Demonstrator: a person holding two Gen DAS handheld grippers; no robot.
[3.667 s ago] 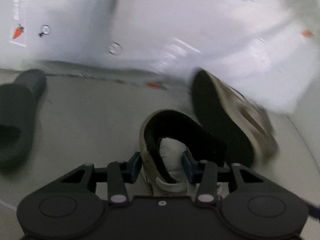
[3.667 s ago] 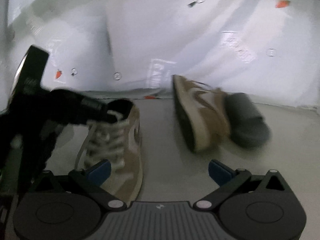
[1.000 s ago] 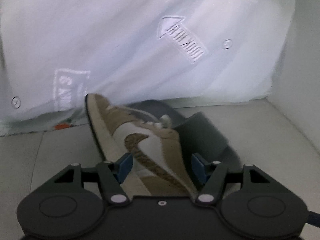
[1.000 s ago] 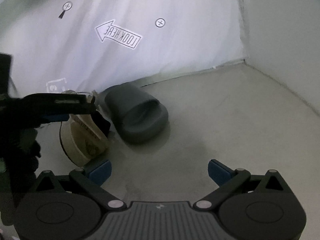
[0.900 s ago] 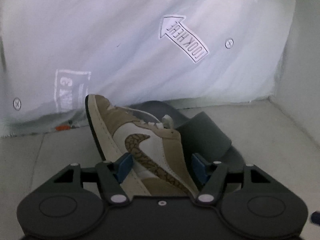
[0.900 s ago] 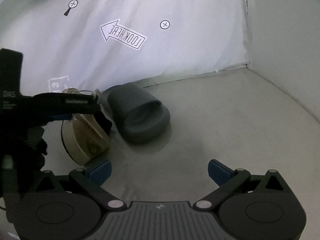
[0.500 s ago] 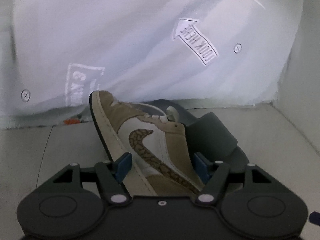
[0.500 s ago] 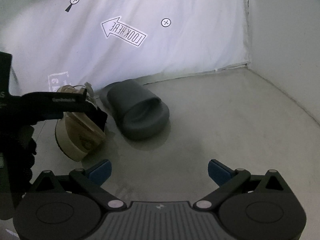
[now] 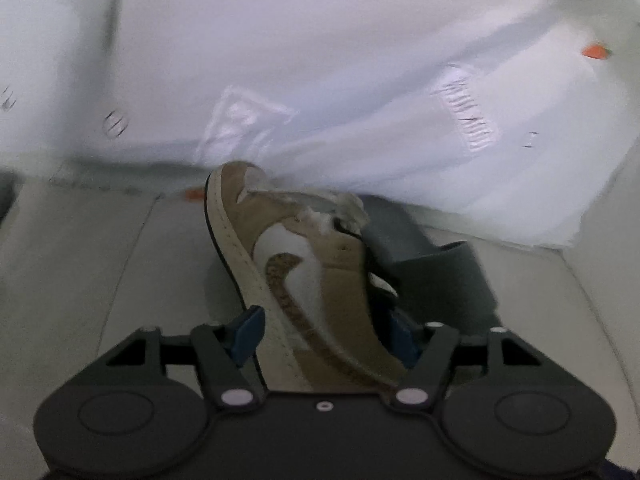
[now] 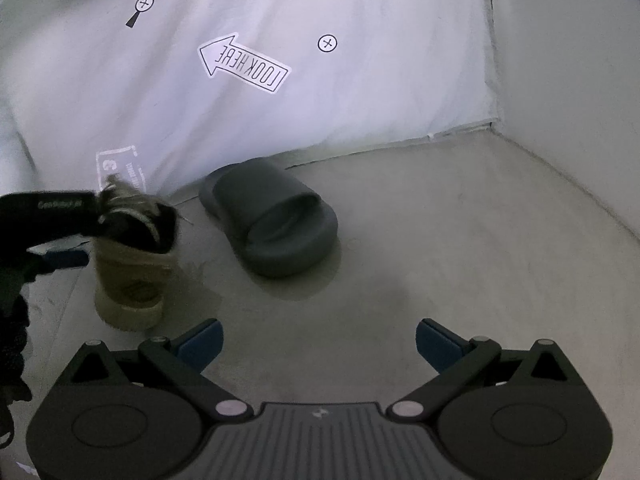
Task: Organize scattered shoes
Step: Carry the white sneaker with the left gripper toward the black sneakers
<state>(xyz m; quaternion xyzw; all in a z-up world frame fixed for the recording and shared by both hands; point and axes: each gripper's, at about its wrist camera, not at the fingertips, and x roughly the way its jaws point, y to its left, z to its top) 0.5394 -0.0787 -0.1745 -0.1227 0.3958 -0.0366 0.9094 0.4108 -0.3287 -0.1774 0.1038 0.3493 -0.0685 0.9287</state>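
A: What fills most of the view?

B: A white, creased fabric backdrop [image 10: 280, 128] printed with a "LOOK HERE" arrow and small round marks, hanging down to a pale grey floor [image 10: 460, 248] in a corner.

A: And on the floor?

B: A dark grey rubber slide sandal [image 10: 276, 228] lies flat near the foot of the backdrop. Just to its left is a tan and white suede sneaker with a brown patterned swoosh [image 9: 304, 280], heel toward the right wrist camera. In the left wrist view its toe points toward the backdrop and the sandal sits right behind it; whether they touch is unclear.

A: How are the tools?

B: The left tool [image 9: 324, 336] is clamped on the sneaker's heel end, its blue pads pressing either side. I cannot tell whether the sole rests on the floor. The right tool [image 10: 318, 340] is spread wide with nothing between its blue pads, above bare floor in front of the sandal.
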